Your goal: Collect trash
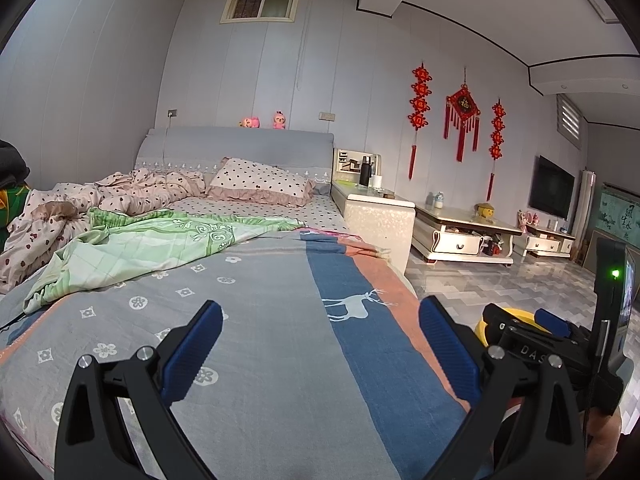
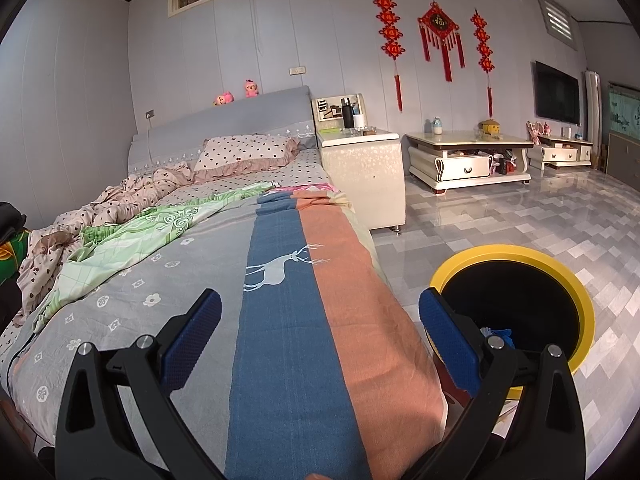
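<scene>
My left gripper (image 1: 320, 344) is open and empty above the foot of the bed (image 1: 260, 360). My right gripper (image 2: 320, 344) is open and empty above the bed's right edge (image 2: 360, 320). A yellow-rimmed trash bin (image 2: 560, 264) stands on the floor just right of the bed, beside the right finger (image 2: 448, 348). Something blue and crumpled (image 2: 500, 336) lies inside it. The bin's rim (image 1: 516, 313) shows in the left wrist view behind the right gripper's body (image 1: 532, 348). I see no loose trash on the bed.
The bed carries a green quilt (image 1: 140, 248), a spotted duvet (image 1: 100, 200) and a pillow (image 1: 260, 184). A nightstand (image 2: 364, 176), a coffee table (image 2: 468, 156) and a TV stand (image 2: 564, 154) line the far wall. Tiled floor (image 2: 520, 216) lies to the right.
</scene>
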Motion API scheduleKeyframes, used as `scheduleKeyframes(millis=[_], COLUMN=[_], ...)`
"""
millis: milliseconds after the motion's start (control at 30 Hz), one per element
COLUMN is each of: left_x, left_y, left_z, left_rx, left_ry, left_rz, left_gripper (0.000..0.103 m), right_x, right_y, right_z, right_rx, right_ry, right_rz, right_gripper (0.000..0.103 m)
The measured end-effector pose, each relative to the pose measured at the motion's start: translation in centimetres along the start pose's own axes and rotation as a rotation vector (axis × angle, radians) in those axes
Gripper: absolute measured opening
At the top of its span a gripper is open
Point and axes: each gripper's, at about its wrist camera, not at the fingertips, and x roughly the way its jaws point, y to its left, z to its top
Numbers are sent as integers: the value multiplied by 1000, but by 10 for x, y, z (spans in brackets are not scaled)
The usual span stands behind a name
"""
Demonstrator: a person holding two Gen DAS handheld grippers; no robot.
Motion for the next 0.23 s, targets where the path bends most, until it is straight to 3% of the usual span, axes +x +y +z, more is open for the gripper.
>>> scheduleKeyframes(millis=[233], left_x=[2], left_y=[-1], left_z=[1], left_rx=[2], left_ry=[6], left_rz=[0], left_gripper=[95], right_x=[2], right_y=[-2], right_z=[-1], right_rx=[5], right_ry=[6], right_rz=[-2], right_gripper=[95])
